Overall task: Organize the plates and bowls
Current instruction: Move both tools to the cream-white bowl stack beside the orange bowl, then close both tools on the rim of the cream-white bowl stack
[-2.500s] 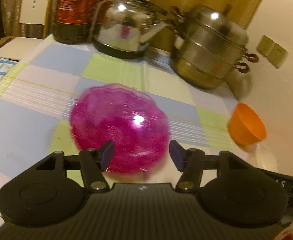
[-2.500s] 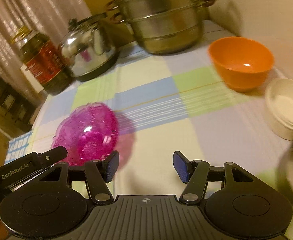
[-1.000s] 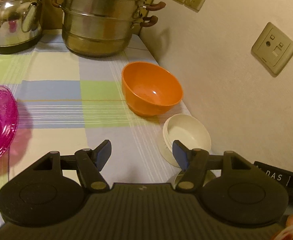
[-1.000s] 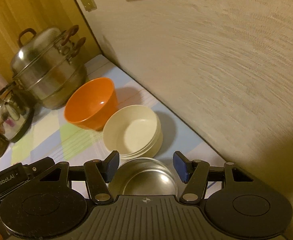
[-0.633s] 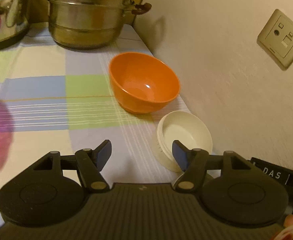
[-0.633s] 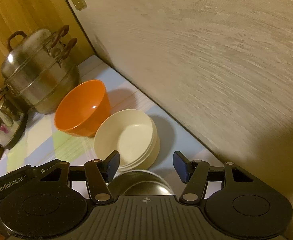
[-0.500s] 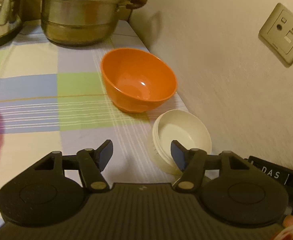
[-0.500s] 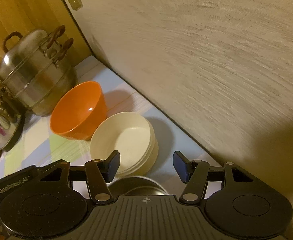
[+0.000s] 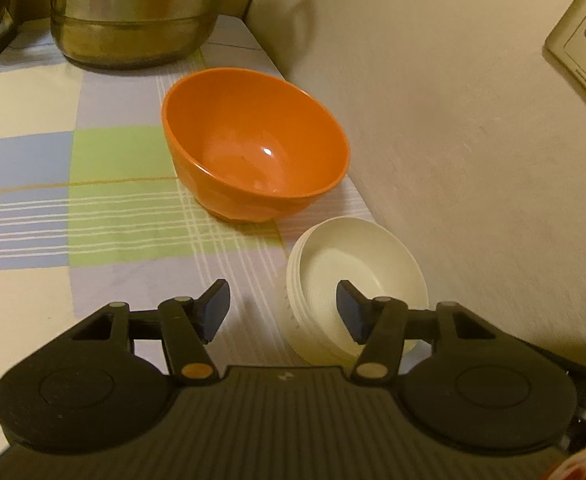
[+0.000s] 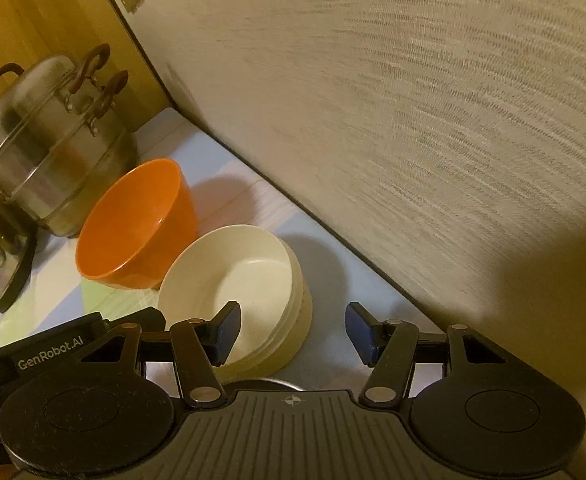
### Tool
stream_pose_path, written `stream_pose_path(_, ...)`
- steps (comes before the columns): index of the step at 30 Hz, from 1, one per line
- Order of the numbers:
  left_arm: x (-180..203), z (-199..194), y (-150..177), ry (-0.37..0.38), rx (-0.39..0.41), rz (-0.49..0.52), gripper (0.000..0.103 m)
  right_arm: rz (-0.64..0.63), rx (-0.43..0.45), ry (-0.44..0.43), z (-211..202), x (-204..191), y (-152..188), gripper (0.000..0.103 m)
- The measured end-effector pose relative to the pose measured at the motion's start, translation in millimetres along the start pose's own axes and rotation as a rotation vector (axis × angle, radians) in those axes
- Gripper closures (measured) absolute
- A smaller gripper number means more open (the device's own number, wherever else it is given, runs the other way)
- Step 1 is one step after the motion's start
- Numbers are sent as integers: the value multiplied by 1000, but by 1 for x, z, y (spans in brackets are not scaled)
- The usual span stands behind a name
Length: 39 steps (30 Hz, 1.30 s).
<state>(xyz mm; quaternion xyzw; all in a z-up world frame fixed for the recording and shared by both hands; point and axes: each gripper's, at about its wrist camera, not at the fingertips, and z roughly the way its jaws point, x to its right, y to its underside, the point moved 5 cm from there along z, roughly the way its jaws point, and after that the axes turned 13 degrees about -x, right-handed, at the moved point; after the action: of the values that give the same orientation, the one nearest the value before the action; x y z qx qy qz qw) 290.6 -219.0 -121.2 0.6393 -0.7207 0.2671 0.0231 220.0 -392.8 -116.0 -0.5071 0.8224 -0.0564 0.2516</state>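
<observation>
Both tools are showing ribbed dark-grey bodies with two round black discs. Brass-coloured pivot screws are glinting on the black linkage arms, and blue pads are tipping each claw's fingers (image 9: 213, 310). White "GenRobot.AI" lettering is showing on the left claw (image 10: 49, 354).

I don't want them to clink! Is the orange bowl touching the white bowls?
Apart. In the left wrist view, a thin strip of shadowed tablecloth shows between the orange bowl and the stack of white bowls.

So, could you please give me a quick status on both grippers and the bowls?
Left gripper closing, nothing gripped; right gripper open, empty. Both straddle the cream bowl stack rim. Orange bowl just behind.
</observation>
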Motion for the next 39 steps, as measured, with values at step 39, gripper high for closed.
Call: stream_pose_path(39, 7, 27, -2, 12, -13, 76, 89, 7, -35, 0, 28, -8, -9, 86)
